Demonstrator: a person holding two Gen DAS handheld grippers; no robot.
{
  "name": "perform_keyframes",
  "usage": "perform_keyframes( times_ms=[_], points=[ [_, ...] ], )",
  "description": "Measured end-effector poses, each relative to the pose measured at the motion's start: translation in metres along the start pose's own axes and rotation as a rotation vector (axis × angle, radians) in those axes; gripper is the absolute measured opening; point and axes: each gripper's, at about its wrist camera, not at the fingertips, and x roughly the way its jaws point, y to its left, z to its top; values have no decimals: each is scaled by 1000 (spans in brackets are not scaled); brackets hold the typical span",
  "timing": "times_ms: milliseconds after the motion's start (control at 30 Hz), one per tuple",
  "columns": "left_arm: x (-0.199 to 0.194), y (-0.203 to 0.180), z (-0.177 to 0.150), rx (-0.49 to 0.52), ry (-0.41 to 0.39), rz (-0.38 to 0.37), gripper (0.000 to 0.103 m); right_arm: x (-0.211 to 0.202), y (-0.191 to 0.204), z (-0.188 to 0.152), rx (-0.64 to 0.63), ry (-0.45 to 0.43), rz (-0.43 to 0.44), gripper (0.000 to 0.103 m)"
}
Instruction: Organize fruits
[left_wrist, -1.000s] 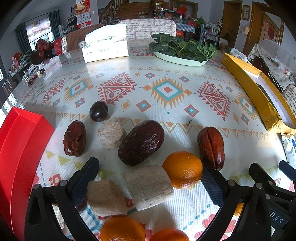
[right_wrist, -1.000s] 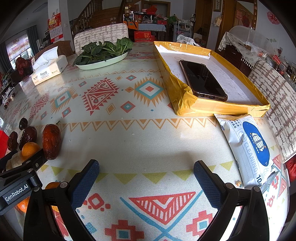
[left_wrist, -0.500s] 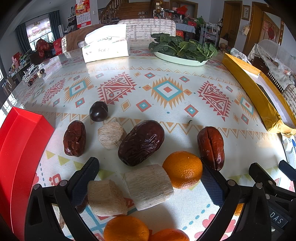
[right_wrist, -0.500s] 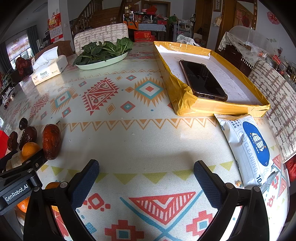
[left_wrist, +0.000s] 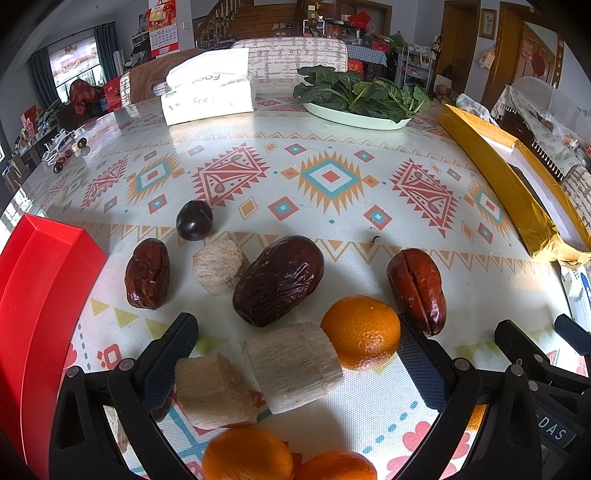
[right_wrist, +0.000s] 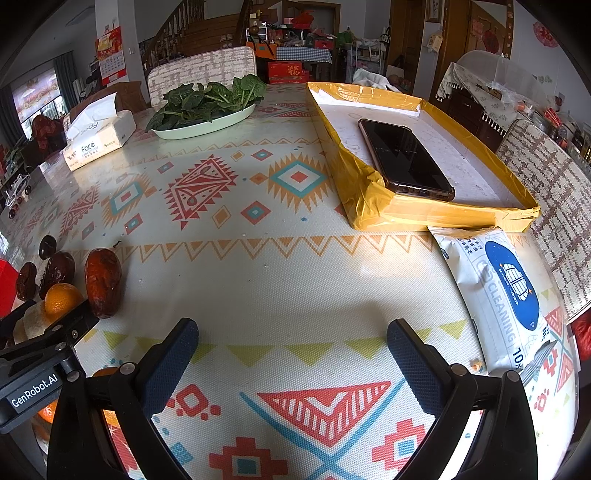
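Both claws, left and right, hover agape.

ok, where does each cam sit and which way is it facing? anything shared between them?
Left wrist: on the left gripper, low over the oranges, dates and red box; its open fingers show.
Right wrist: on the right gripper, over bare tablecloth toward the yellow tray; its open fingers show.
Shared: spinach plate, tissue box, the fruit.
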Motion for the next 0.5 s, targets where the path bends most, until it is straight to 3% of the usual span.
perform_keyframes(
  times_ms=[367, 400, 467, 500],
  points=[
    [-12, 0, -13, 85, 61, -67, 103, 1, -2, 2, -26, 43, 26, 103],
    [-16, 3, -14, 78, 59, -88, 101, 1, -2, 2, -31, 44, 28, 103],
    [-29, 13, -15, 51, 29, -133, 82, -1, 0, 0, -38, 44, 28, 103],
    [-39, 19, -16, 41, 6, -168, 80, -1, 1, 0, -38, 44, 27, 103]
  ],
)
